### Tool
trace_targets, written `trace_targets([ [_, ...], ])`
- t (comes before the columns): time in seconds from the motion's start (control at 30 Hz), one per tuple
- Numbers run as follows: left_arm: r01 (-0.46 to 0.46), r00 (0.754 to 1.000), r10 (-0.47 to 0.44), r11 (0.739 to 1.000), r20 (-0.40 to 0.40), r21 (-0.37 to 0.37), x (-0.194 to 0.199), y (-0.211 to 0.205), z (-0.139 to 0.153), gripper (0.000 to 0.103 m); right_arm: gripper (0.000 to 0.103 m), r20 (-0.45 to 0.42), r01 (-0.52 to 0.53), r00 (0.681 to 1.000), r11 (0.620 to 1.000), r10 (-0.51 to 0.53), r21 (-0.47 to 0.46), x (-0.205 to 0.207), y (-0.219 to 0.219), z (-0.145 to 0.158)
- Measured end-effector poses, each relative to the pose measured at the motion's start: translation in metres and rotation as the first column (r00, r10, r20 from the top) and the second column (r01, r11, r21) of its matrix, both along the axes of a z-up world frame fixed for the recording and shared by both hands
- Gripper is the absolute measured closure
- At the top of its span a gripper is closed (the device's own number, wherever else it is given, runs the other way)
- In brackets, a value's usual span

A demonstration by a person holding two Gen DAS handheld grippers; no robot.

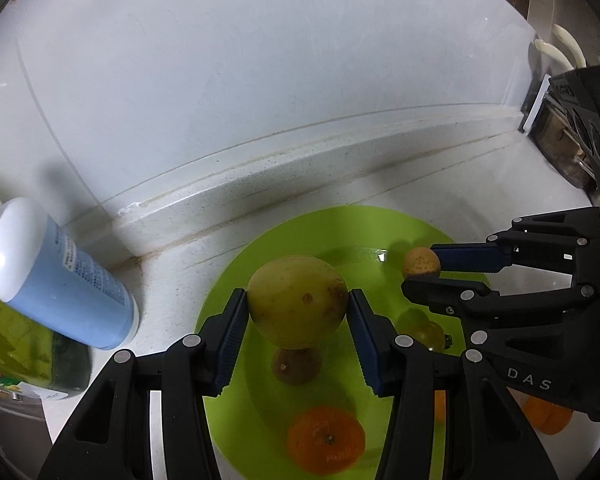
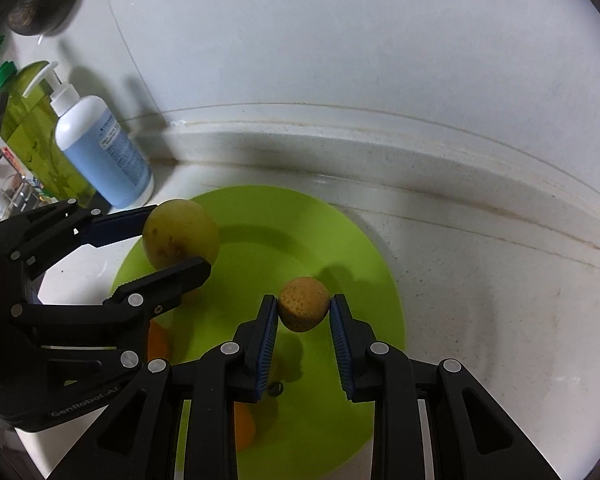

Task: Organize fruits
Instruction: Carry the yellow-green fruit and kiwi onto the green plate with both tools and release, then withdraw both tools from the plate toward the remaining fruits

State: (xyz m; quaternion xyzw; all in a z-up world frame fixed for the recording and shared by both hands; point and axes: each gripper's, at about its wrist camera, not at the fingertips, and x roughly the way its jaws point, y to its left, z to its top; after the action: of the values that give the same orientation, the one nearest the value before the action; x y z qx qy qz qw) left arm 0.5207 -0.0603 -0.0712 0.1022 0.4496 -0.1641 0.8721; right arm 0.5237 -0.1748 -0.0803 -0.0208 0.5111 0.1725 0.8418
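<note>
Both tools over green plate (image 1: 228, 280), left tool (image 1: 298, 306) clamping pear (image 1: 298, 300), right tool (image 2: 305, 306) clamping small brown fruit (image 2: 304, 304); next: lower, release.

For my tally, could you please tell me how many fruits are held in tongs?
2: a yellow-green fruit in the left tongs, a small tan fruit in the right tongs, both over the green plate.
</note>
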Motion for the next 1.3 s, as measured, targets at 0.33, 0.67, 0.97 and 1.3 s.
trace_targets([
  [0.33, -0.004, 1.000, 0.004, 1.000, -0.029, 0.006, 0.008, -0.001, -0.010, 0.053, 0.075, -0.018, 0.013, 1.000, 1.000, -0.012, 0.009, 0.004, 0.001, -0.010],
  [0.67, -0.008, 1.000, 0.008, 1.000, -0.002, 0.006, 0.005, 0.000, -0.003, 0.053, 0.074, -0.018, 0.025, 1.000, 0.999, -0.024, 0.026, 0.002, -0.001, -0.007],
  [0.97, -0.026, 0.997, 0.028, 0.999, 0.067, -0.019, -0.022, 0.007, 0.025, 0.046, 0.074, 0.036, 0.042, 0.998, 0.998, -0.044, 0.044, -0.020, -0.011, 0.012],
  [1.3, -0.042, 0.980, 0.050, 0.998, 0.192, -0.042, -0.083, 0.007, 0.073, 0.039, 0.065, 0.164, 0.062, 0.984, 0.995, -0.075, 0.083, -0.076, -0.021, 0.055],
])
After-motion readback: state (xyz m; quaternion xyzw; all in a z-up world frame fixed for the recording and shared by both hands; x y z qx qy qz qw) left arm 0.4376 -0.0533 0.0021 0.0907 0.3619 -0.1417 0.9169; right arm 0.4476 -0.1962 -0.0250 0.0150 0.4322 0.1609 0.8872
